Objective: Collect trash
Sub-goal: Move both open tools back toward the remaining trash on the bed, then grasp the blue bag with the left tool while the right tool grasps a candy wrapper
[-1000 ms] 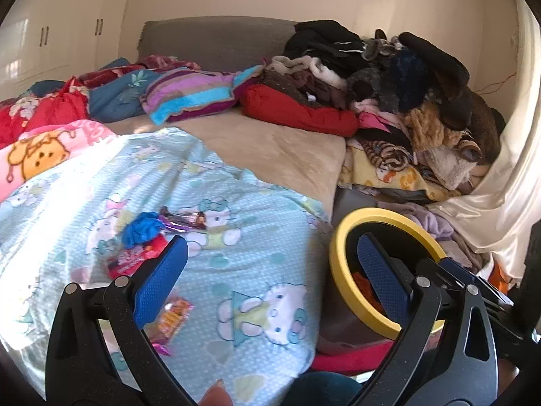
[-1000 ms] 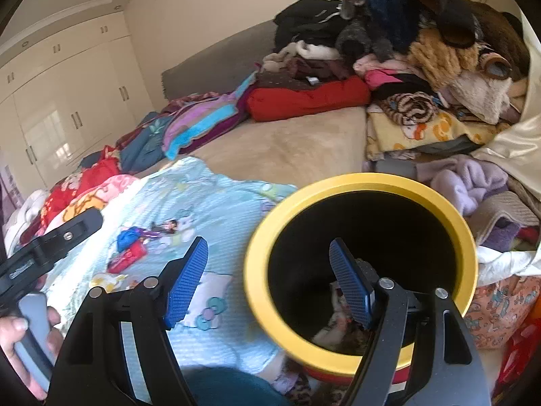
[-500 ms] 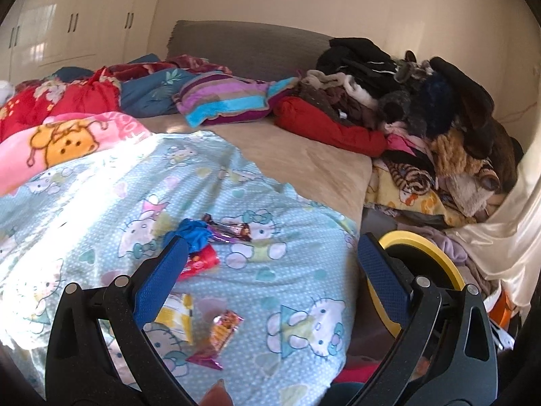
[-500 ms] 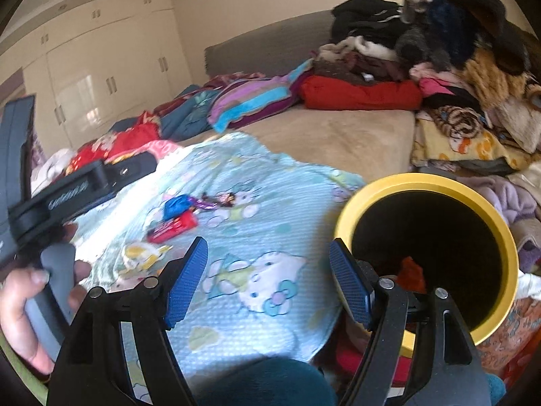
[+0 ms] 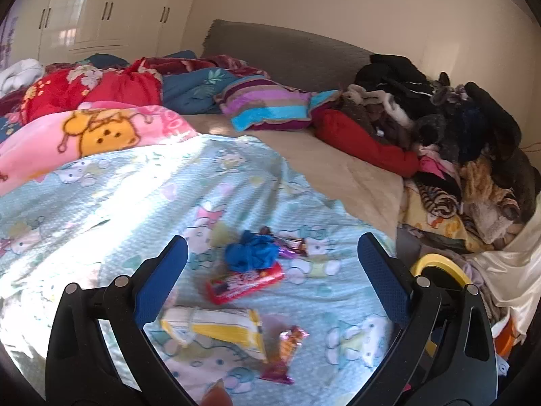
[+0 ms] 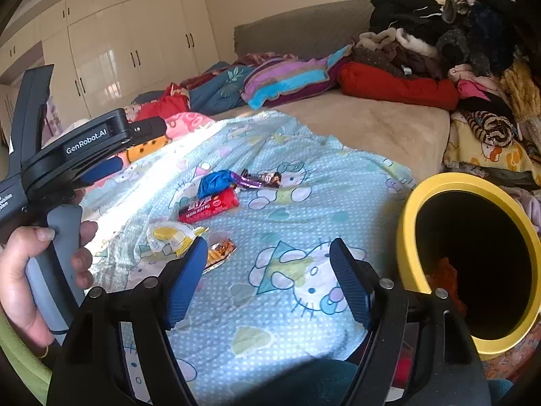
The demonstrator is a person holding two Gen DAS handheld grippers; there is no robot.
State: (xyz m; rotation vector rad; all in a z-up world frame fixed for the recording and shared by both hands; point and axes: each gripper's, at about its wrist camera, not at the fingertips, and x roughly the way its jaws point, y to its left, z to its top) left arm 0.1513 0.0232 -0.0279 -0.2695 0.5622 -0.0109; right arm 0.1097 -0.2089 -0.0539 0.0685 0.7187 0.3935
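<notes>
A bed covered with a pale blue cartoon-print sheet (image 5: 142, 203) is shown from both wrist views. The left hand-held gripper (image 5: 270, 270) is held above the sheet with its blue pads wide apart and nothing between them. The right hand-held gripper (image 6: 270, 277) is likewise spread wide and empty. The trash is gathered on the sheet near the bed's edge: a crumpled blue wrapper (image 5: 252, 253) touching a red snack packet (image 5: 245, 282), a purple candy wrapper (image 5: 290, 243) just beside them, and, nearer the cameras, a yellow-and-white packet (image 5: 216, 330) next to a small orange wrapper (image 5: 287, 348). A yellow-rimmed bin (image 6: 436, 182) is seen beside the bed at the right. Piled clothes (image 5: 456, 142) are heaped at the bed's far right side.
</notes>
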